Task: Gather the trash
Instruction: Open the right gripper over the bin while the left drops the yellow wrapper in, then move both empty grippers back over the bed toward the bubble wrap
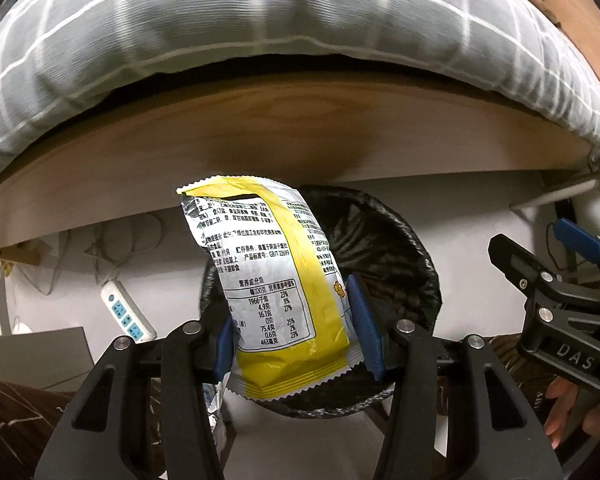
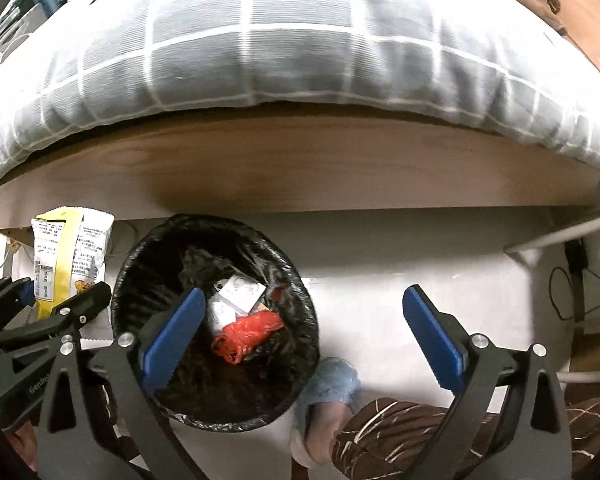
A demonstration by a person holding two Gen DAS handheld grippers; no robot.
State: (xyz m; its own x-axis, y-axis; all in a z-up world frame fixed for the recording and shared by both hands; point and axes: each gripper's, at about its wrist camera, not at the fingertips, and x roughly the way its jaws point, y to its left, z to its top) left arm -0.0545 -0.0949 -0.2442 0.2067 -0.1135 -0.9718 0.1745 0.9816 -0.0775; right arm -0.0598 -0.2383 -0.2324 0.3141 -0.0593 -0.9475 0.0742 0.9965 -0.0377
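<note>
My left gripper [image 1: 296, 326] is shut on a yellow and silver snack bag [image 1: 276, 280] and holds it upright above the near left rim of a trash bin [image 1: 404, 256] lined with a black bag. In the right wrist view the snack bag [image 2: 66, 256] and the left gripper [image 2: 52, 312] are to the left of the bin [image 2: 220, 320]. The bin holds a red plastic bag [image 2: 248, 334] and white packaging [image 2: 236, 296]. My right gripper [image 2: 304, 328] is open and empty above the bin's right side; it also shows in the left wrist view [image 1: 548, 280].
A bed with a grey checked cover [image 2: 280, 48] and wooden side board [image 2: 300, 164] runs across the back, right behind the bin. A white power strip [image 1: 128, 312] and cables lie on the floor at left. A blue slipper [image 2: 332, 384] and a patterned trouser leg [image 2: 400, 432] are beside the bin.
</note>
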